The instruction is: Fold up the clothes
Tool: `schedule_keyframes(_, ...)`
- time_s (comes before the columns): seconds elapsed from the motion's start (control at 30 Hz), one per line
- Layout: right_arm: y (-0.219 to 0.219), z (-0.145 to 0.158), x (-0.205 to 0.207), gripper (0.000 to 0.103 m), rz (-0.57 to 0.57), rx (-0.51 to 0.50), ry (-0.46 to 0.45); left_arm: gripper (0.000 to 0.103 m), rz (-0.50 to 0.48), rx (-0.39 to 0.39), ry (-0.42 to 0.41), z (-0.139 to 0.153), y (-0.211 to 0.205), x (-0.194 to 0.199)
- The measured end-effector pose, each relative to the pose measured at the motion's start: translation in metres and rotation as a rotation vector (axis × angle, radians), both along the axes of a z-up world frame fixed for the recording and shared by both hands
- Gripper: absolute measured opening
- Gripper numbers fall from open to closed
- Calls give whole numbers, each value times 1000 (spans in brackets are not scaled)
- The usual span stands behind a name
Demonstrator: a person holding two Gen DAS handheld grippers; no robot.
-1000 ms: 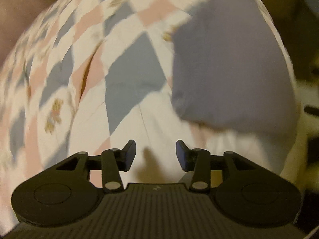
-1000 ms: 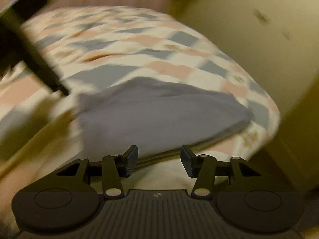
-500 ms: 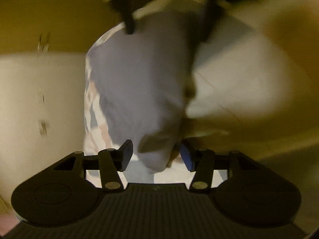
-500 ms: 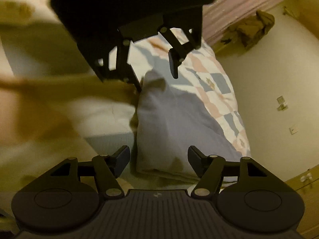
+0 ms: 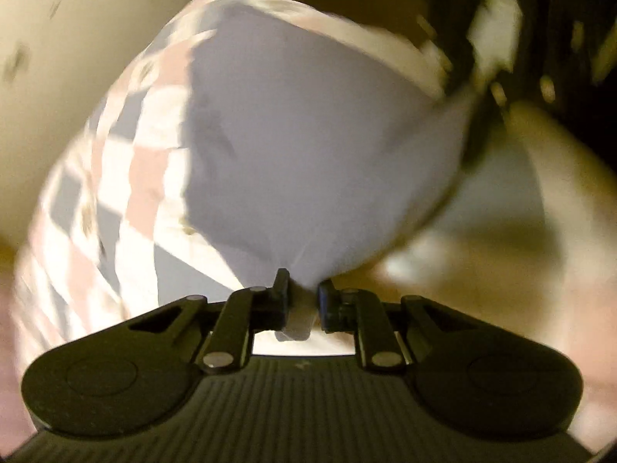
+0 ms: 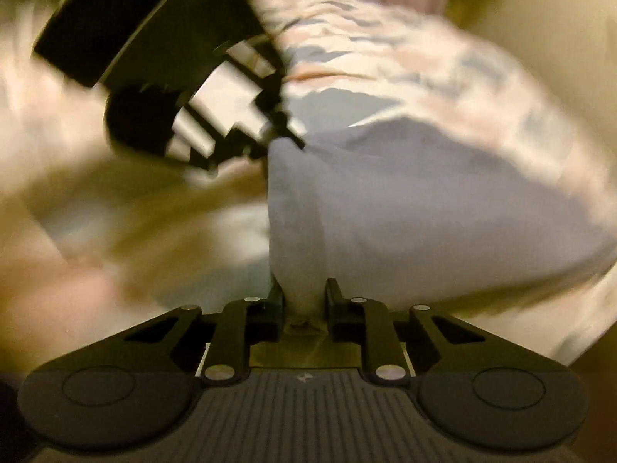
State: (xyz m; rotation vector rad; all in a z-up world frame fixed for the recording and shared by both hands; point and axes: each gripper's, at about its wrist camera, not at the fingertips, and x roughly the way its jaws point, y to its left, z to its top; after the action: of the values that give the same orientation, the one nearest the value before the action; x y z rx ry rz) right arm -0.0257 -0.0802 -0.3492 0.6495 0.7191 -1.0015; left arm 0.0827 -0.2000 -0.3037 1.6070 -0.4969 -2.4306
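Note:
A lilac-grey garment [image 5: 308,146] lies on a bed with a checked cover [image 5: 115,177]. My left gripper [image 5: 302,295] is shut on a bunched corner of the garment. In the right wrist view the same garment [image 6: 443,208] spreads to the right, and my right gripper [image 6: 304,295] is shut on another corner of it. The left gripper [image 6: 277,127] shows as a black blur at the garment's far corner in that view. Both views are smeared by motion.
The checked bed cover [image 6: 443,61] runs behind the garment. A pale wall [image 5: 58,38] stands at the left of the left wrist view, another wall [image 6: 559,19] at the upper right of the right wrist view. Blurred yellowish bedding [image 6: 115,212] lies at the left.
Both grippers were open a second ago and have closed on corners of the garment. Both cameras have swung sharply, and the garment now stretches between the two grippers.

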Motion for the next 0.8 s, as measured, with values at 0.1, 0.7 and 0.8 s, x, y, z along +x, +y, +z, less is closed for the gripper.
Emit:
schedule_keyframes(0.1,-27,20,-68,16,-52,73,-235,13,142,92,99,41,-32,-41)
schedule_keyframes(0.7,-211,-23,-355,31,-288,281,-485,44,1077,419,440,20,-141,-180)
schedule_keyframes(0.8,-214,-27,-358,42,-296,307,-564,39,1168,439,455,13,-115,-161)
